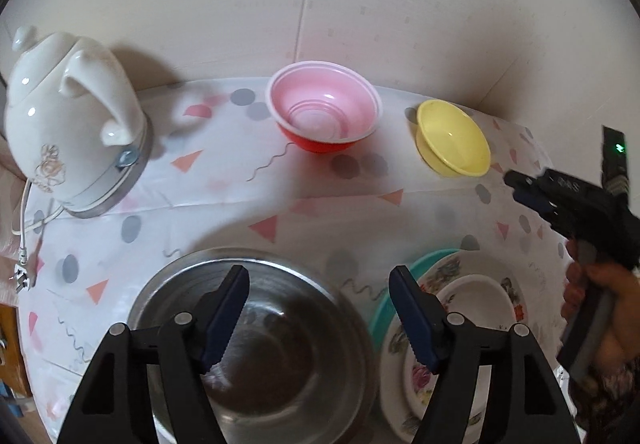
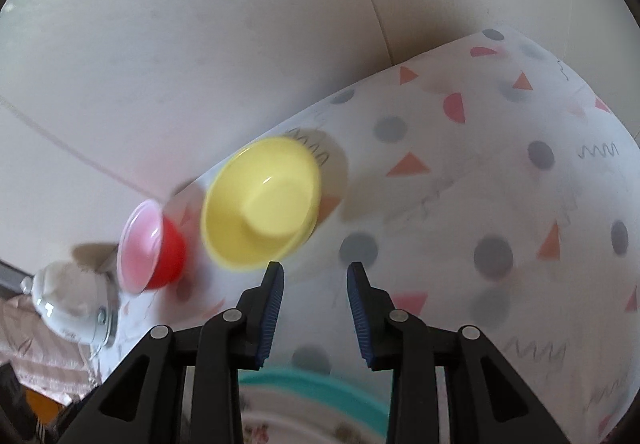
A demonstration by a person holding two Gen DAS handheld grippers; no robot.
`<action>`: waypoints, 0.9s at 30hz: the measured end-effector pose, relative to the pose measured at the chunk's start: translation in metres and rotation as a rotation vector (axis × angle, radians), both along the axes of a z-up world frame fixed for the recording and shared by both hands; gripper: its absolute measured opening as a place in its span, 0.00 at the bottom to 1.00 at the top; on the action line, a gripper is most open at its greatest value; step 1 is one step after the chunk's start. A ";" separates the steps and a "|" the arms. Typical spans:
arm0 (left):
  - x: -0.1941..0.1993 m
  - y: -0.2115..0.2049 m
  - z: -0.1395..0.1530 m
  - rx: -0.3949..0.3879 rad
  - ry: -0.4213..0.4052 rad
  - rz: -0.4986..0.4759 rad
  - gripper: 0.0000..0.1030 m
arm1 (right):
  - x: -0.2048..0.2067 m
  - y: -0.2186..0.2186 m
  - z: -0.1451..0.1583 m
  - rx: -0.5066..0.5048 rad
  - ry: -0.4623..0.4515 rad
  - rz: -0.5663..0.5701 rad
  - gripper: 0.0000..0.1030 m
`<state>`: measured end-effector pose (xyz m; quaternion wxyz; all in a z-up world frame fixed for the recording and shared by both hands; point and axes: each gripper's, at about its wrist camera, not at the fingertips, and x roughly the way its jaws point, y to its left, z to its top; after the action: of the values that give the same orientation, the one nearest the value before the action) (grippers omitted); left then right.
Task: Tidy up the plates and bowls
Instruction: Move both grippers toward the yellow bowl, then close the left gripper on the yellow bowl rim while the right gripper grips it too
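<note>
Left gripper (image 1: 318, 314) open, empty, above steel bowl (image 1: 256, 344) at table's (image 2: 460, 203) near edge. Right gripper (image 2: 315, 314) part open, nothing between pads, aimed at yellow bowl (image 2: 262, 201) near back edge. Best closing on near rim, lifting straight (light plastic, likely to skid). Red bowl (image 1: 324, 111) also at back edge. Floral plate stack (image 1: 472, 316) cut off; frames blurred.

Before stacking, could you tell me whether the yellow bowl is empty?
Empty: the yellow bowl sits upright, its bare inside showing only a glint.
</note>
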<state>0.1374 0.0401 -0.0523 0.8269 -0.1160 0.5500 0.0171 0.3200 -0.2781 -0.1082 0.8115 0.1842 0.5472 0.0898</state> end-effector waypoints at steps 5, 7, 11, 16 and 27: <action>0.008 -0.007 -0.002 0.005 0.015 0.010 0.71 | 0.030 -0.001 -0.014 0.040 0.019 -0.015 0.32; 0.012 -0.010 -0.003 0.008 0.025 0.013 0.71 | 0.039 0.003 -0.019 0.037 0.019 -0.001 0.32; 0.020 -0.015 -0.005 0.013 0.043 0.016 0.71 | 0.050 0.012 -0.032 0.045 0.045 0.023 0.32; 0.033 -0.025 -0.006 0.017 0.051 0.013 0.71 | 0.057 0.015 -0.048 0.037 0.087 0.051 0.16; 0.082 -0.067 -0.013 0.016 0.068 -0.040 0.71 | 0.041 -0.002 -0.048 0.081 0.074 0.090 0.12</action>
<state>0.2192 -0.0265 -0.0655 0.8089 -0.0976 0.5798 0.0090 0.3615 -0.2799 -0.1567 0.7778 0.1954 0.5803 0.1416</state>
